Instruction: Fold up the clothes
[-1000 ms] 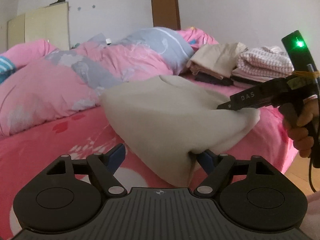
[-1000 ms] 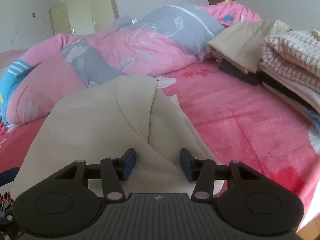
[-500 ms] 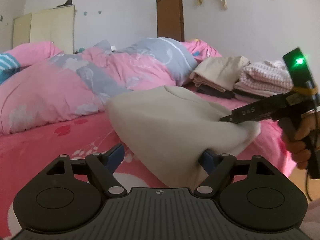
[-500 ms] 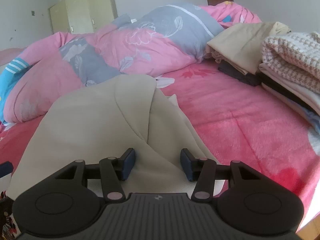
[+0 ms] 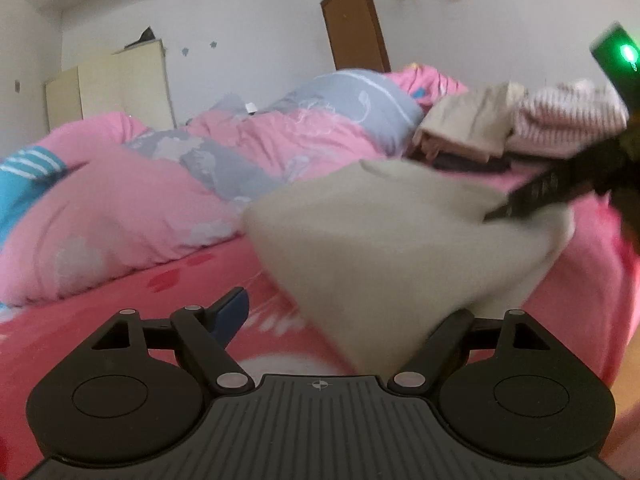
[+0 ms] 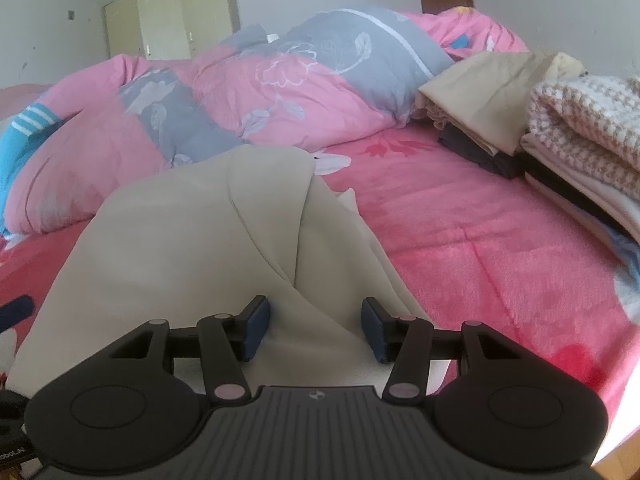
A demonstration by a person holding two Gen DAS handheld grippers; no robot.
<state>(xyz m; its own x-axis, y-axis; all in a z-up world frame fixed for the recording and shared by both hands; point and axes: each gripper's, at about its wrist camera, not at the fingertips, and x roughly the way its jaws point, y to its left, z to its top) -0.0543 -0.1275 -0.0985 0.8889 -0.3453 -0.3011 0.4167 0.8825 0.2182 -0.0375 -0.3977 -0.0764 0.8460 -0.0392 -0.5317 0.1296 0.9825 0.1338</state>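
Observation:
A beige garment (image 5: 392,248) lies partly folded on the pink bed sheet (image 6: 480,240). In the left wrist view its near corner hangs between the jaws of my left gripper (image 5: 344,316), which is open wide. The cloth covers the right finger, and the blue left fingertip (image 5: 234,310) stands apart from it. My right gripper (image 6: 316,328) is half open over the near edge of the garment (image 6: 180,240), with a fold line running between its pads. From the left wrist view, the right gripper (image 5: 500,214) rests on the cloth's far right end.
A bunched pink and grey quilt (image 6: 280,80) fills the back of the bed. Stacks of folded clothes (image 6: 560,120) stand at the right. A cream wardrobe (image 5: 116,84) and a brown door (image 5: 356,28) are on the far wall. The bed edge and wooden floor (image 5: 628,364) are at the right.
The left wrist view has tilted upward and blurred, so the garment and the right gripper sit a little differently in it. The right wrist view is almost the same.

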